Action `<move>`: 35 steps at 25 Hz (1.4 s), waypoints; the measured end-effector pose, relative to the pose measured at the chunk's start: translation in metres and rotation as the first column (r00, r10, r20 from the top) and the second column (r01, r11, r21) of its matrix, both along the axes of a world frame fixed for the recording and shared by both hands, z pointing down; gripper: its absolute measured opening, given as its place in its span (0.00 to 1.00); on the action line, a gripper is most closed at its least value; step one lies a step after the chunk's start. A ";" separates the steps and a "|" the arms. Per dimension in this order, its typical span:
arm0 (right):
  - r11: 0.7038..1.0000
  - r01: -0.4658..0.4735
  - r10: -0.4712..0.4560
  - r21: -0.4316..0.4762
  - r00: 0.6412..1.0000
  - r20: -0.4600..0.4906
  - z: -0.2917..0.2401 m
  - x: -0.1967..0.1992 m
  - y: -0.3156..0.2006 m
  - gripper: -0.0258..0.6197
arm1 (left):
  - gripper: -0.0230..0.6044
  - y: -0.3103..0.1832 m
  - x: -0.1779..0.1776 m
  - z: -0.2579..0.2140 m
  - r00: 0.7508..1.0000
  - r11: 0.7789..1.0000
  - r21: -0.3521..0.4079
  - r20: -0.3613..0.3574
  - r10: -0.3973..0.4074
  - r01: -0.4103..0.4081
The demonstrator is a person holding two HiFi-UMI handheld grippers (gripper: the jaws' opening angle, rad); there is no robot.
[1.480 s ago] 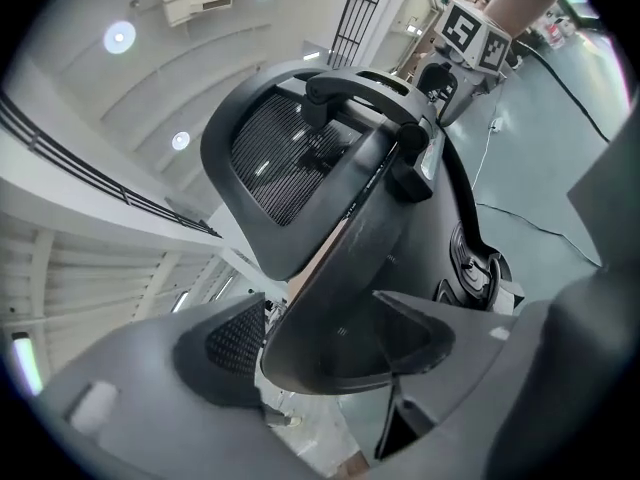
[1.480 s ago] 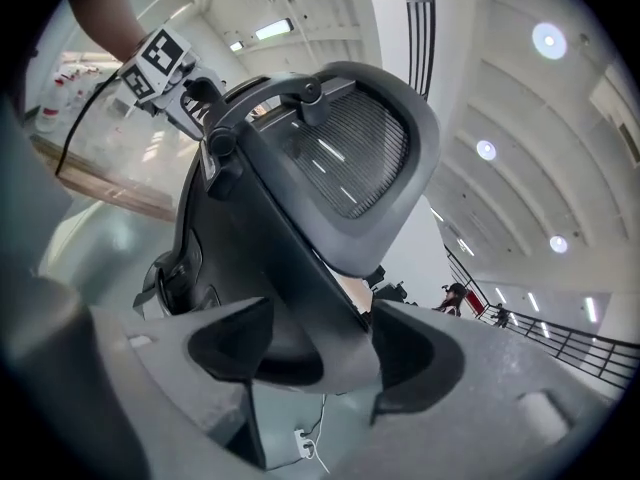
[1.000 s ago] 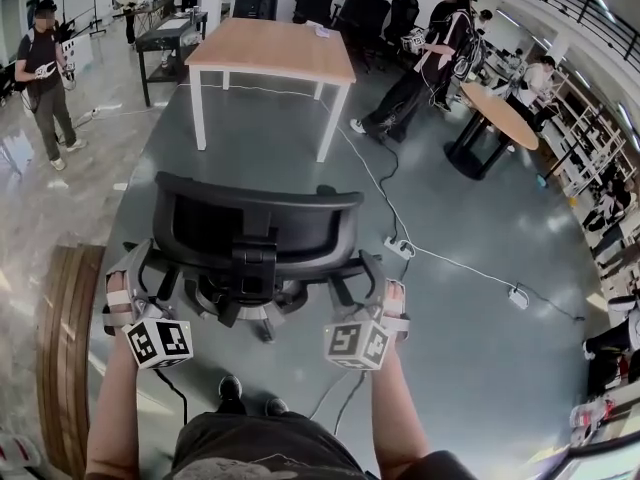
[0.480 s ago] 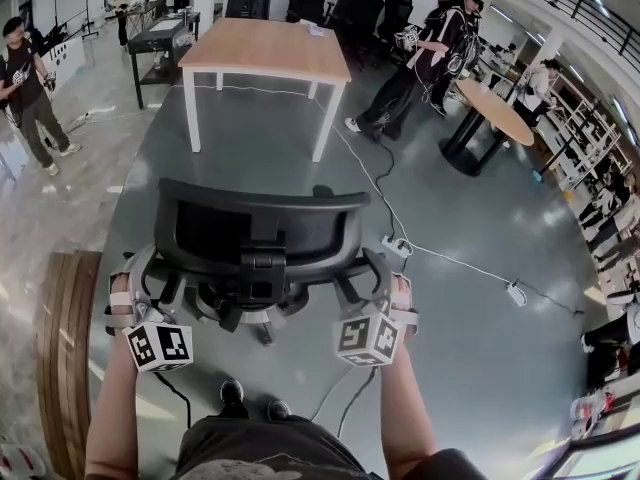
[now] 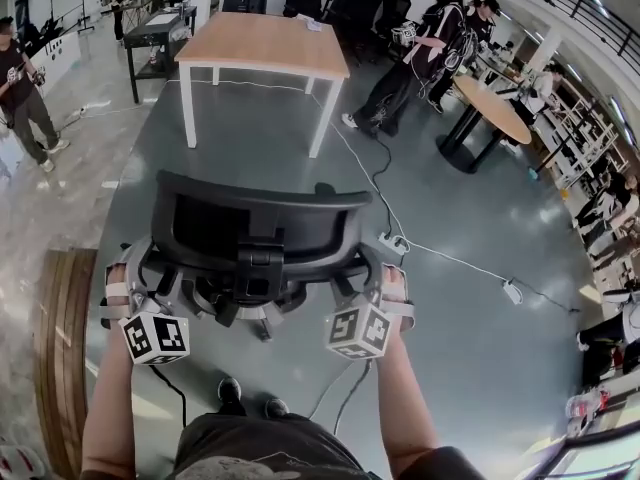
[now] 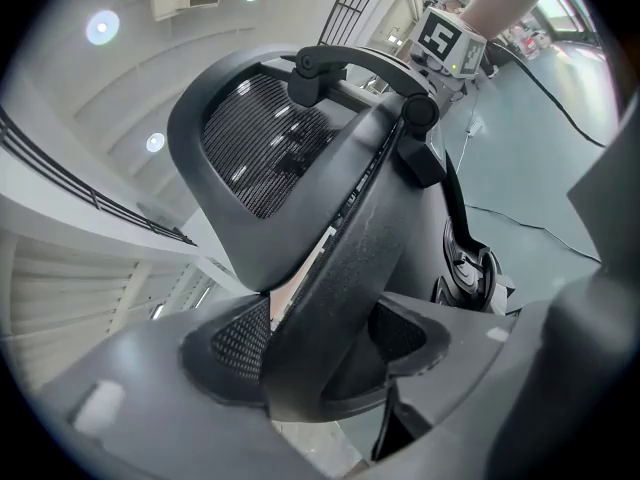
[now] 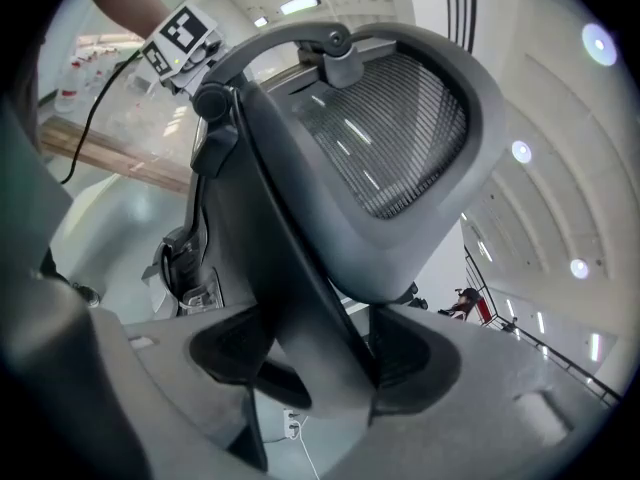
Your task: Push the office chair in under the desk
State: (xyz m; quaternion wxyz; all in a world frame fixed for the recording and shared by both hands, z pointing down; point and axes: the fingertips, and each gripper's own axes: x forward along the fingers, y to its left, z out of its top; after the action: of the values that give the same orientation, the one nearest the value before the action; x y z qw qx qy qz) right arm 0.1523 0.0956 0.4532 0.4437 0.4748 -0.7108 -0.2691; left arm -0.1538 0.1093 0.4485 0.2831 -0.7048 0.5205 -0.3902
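— Left gripper [image 6: 320,358]: I have its jaws set wide and clamped on the left side bar [image 6: 345,268] of the chair [image 5: 262,230] back, with the pads pressing on it from both sides. Right gripper [image 7: 320,363]: same hold on the right side bar [image 7: 310,298]. Both grips sit low on the back
— Where is the chair relative to the desk?
— Well apart. The desk [image 5: 265,46] stands ahead across open floor [image 5: 250,153], and the chair faces it with its back towards me. No part of the chair is under the desktop yet
— Procedure for the push?
— 1. Keep both clamps firm; I judge that a loose pad would slide along the smooth bar. 2. Push level and evenly with both hands, since uneven force would probably swing the chair round on its base [image 5: 262,320]. 3. Aim for the gap between the two near desk legs [image 5: 188,113]. 4. Slow down before the desktop so that the back does not strike its edge
— Hazards?
— One cable [image 5: 358,160] crosses the floor between chair and desk and runs to a power strip [image 5: 393,242] near the chair's right side. I expect the base could catch on it, so I would steer left of the strip and cross the cable squarely. I would also keep clear of the person [image 5: 415,58] standing to the right of the desk
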 end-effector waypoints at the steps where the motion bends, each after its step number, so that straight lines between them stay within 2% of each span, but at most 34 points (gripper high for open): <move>1: 1.000 -0.009 0.009 -0.006 1.000 -0.012 -0.003 -0.001 -0.004 0.47 | 0.56 -0.005 -0.001 -0.004 1.000 1.000 -0.009 0.000 -0.002 0.002; 5: 0.999 -0.036 0.035 -0.013 0.999 -0.018 -0.011 0.001 -0.006 0.47 | 0.56 -0.016 0.000 -0.010 1.000 0.998 -0.061 0.008 -0.005 0.006; 10: 0.999 -0.034 0.034 0.000 0.999 -0.019 0.006 0.003 -0.020 0.47 | 0.56 -0.028 0.002 0.008 1.000 0.999 -0.051 0.019 0.008 -0.007; 16: 0.999 -0.035 0.035 0.003 0.999 -0.025 0.016 0.003 -0.036 0.47 | 0.56 -0.035 0.002 0.018 0.999 0.998 -0.057 0.014 -0.029 0.029; 22: 0.999 -0.047 0.048 0.022 0.999 -0.020 0.027 0.009 -0.064 0.47 | 0.56 -0.064 0.008 0.028 1.000 1.000 -0.022 0.003 -0.003 0.004; 25: 0.998 -0.059 0.059 0.019 0.998 -0.019 0.030 0.008 -0.074 0.47 | 0.56 -0.077 0.008 0.031 1.000 1.000 -0.028 0.003 0.002 -0.001; 30: 0.997 -0.069 0.069 0.023 0.997 -0.019 0.011 -0.002 -0.124 0.47 | 0.56 -0.127 -0.003 0.011 1.000 0.999 -0.039 0.009 0.009 -0.009; 35: 0.998 -0.057 0.058 0.029 0.998 -0.018 0.008 0.004 -0.164 0.47 | 0.56 -0.160 0.004 0.008 1.000 1.000 -0.028 0.008 0.001 -0.001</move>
State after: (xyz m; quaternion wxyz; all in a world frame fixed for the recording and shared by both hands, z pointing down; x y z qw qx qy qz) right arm 0.1560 -0.0679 0.4613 0.4510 0.4987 -0.6889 -0.2707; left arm -0.1499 -0.0505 0.4565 0.2754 -0.7074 0.5136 -0.4000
